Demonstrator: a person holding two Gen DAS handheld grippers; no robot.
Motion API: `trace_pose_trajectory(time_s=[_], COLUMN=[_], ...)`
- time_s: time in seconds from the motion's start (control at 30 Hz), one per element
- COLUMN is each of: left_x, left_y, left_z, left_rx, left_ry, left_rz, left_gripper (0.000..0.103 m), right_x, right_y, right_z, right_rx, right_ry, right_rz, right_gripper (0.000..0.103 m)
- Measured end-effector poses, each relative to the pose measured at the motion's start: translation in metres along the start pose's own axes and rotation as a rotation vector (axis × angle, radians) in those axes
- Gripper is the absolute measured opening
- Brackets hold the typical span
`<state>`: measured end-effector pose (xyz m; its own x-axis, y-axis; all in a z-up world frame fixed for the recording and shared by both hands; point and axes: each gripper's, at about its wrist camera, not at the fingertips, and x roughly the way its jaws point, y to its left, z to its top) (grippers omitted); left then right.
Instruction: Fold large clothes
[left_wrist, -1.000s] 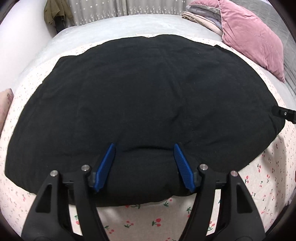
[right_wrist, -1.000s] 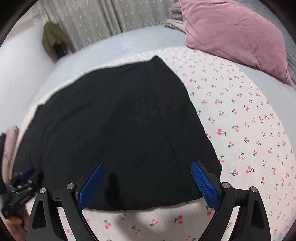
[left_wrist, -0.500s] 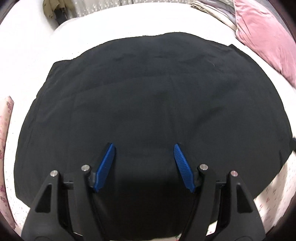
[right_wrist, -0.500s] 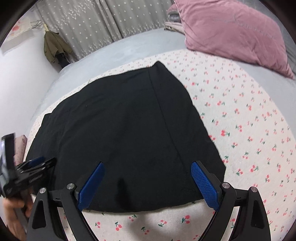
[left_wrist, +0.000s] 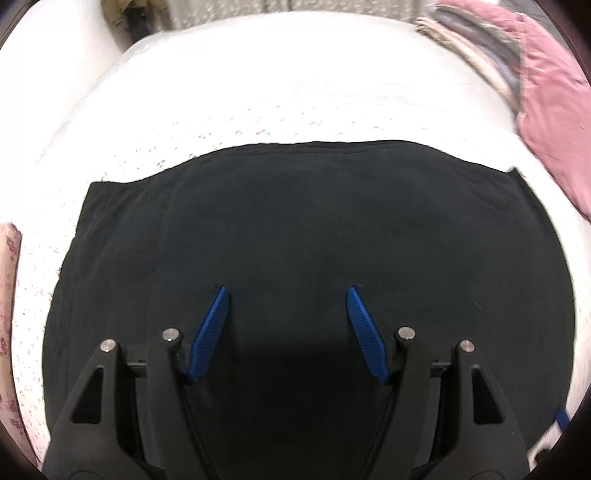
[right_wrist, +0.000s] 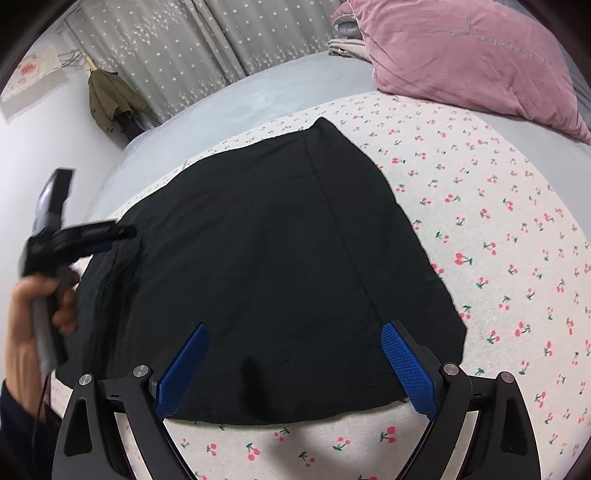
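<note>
A large black garment (left_wrist: 314, 236) (right_wrist: 266, 266) lies flat on a cherry-print sheet (right_wrist: 498, 240), folded into a rough rectangle. My left gripper (left_wrist: 288, 291) hovers over the garment's middle, open, with nothing between its blue pads. In the right wrist view the left gripper (right_wrist: 110, 232) shows at the left edge, blurred, held in a person's hand (right_wrist: 26, 325) above the garment's left side. My right gripper (right_wrist: 293, 326) is open above the garment's near hem, and holds nothing.
A pink pillow (right_wrist: 469, 59) and folded bedding (left_wrist: 476, 48) lie at the far right of the bed. A grey cover (right_wrist: 258, 99) spans the far side. Dotted curtains (right_wrist: 207, 40) and an olive coat (right_wrist: 110, 99) are behind. A floral cloth (left_wrist: 7, 258) sits at the left edge.
My left gripper has travelled from the garment's near hem out over its middle, toward the far edge. The right gripper has stayed near the hem, tilting slightly. Neither jaw opening changed.
</note>
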<state>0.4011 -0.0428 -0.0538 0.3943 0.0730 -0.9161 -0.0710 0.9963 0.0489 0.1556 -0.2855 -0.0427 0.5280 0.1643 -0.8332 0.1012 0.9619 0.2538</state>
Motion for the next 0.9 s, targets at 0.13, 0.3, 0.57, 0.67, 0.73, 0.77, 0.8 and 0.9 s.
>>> trace_pose_trajectory(time_s=[0.13, 0.3, 0.57, 0.67, 0.73, 0.77, 0.8, 0.9], left_x=[0.028, 0.023, -0.048, -0.058, -0.046, -0.035, -0.029, -0.032], left_y=[0.002, 0.002, 0.022, 0.015, 0.008, 0.005, 0.004, 0.006], left_z=[-0.001, 0.002, -0.061, -0.096, -0.107, -0.110, -0.111, -0.109], left_rx=[-0.037, -0.039, -0.016, 0.031, 0.049, 0.052, 0.051, 0.014], left_ry=[0.020, 0.025, -0.057, -0.067, -0.042, -0.023, -0.021, -0.013], left_rz=[-0.015, -0.015, -0.099, -0.104, -0.083, -0.071, -0.063, -0.067], left_gripper=[0.069, 0.070, 0.069, 0.069, 0.070, 0.070, 0.072, 0.073], right_x=[0.009, 0.012, 0.006, 0.005, 0.005, 0.006, 0.006, 0.007], right_y=[0.007, 0.013, -0.006, -0.008, -0.006, -0.005, -0.005, -0.007], right_z=[-0.003, -0.007, -0.005, -0.005, -0.005, -0.005, -0.006, -0.009], right_rx=[-0.027, -0.049, 0.063, 0.084, 0.084, 0.083, 0.079, 0.080], right_ry=[0.030, 0.039, 0.030, 0.026, 0.019, 0.018, 0.018, 0.027], right_rz=[-0.010, -0.025, 0.051, 0.058, 0.055, 0.053, 0.048, 0.053], right_gripper=[0.095, 0.095, 0.095, 0.095, 0.095, 0.095, 0.095, 0.095])
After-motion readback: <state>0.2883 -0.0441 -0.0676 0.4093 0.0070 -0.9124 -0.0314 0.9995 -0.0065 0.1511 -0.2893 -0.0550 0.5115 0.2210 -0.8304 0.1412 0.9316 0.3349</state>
